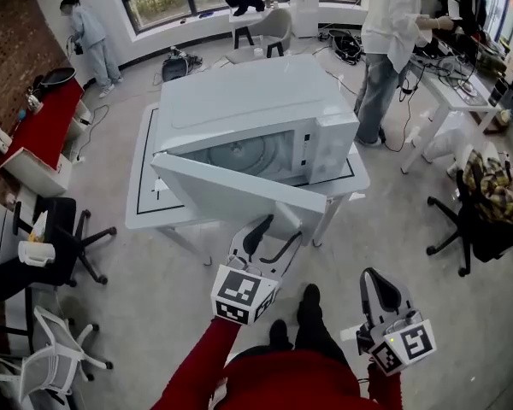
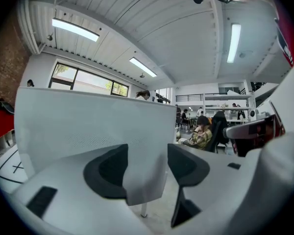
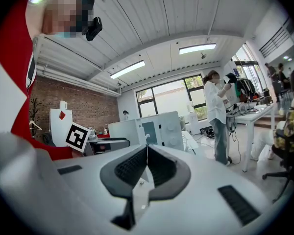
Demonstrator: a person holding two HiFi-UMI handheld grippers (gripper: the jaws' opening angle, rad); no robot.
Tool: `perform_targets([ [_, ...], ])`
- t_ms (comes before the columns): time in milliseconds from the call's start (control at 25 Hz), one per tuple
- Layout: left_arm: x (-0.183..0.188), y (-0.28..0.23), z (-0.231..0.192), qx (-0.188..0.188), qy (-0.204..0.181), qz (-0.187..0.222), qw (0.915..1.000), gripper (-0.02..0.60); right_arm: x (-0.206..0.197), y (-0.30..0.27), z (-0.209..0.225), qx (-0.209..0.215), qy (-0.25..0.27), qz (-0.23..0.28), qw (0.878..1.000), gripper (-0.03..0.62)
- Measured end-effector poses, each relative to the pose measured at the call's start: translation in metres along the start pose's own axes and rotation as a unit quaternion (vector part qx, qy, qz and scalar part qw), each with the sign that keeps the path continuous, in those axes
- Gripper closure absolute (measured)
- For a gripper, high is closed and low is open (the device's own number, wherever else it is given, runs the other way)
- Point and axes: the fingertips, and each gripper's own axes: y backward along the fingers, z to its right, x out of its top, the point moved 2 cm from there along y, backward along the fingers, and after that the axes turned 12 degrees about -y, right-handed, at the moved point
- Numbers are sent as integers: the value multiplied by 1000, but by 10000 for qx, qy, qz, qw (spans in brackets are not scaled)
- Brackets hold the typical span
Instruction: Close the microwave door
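Left gripper (image 1: 281,230), jaws wide apart, was near the still-open microwave door (image 1: 231,191); right gripper (image 1: 372,278) was pinched together, empty.

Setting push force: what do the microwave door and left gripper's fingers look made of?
Microwave door: smooth white, matte, likely painted metal or plastic; faint dotted mesh patch shows. Left gripper fingers: pale moulded plastic, black inner pads, probably rubber.

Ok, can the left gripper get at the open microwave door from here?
Probably yes. The left gripper, jaws apart, faces the microwave door close up with nothing standing in between; the door's lower corner shows through the jaw gap.
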Motion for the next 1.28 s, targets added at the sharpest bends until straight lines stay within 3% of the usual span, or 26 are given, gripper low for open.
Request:
perform_targets([
  [320,5,-41,-20,289,103,-17,9995,321,21,-43,33,161,153,-114,9997,580],
  [800,16,-80,-58,904,644,66,9938,321,46,-83,57,448,181,-357,9982,581],
  [1000,12,-76,-68,1237,784,3,9892,395,52,-99,64,546,258,-421,9973,580],
  [1240,6,-74,-81,2056,786,-327,9749,570,55,-116,71,718,291,-489,9958,580],
  [1280,6,-74,-81,2149,730,-374,9732,571,56,-118,70,754,274,-499,9955,580],
])
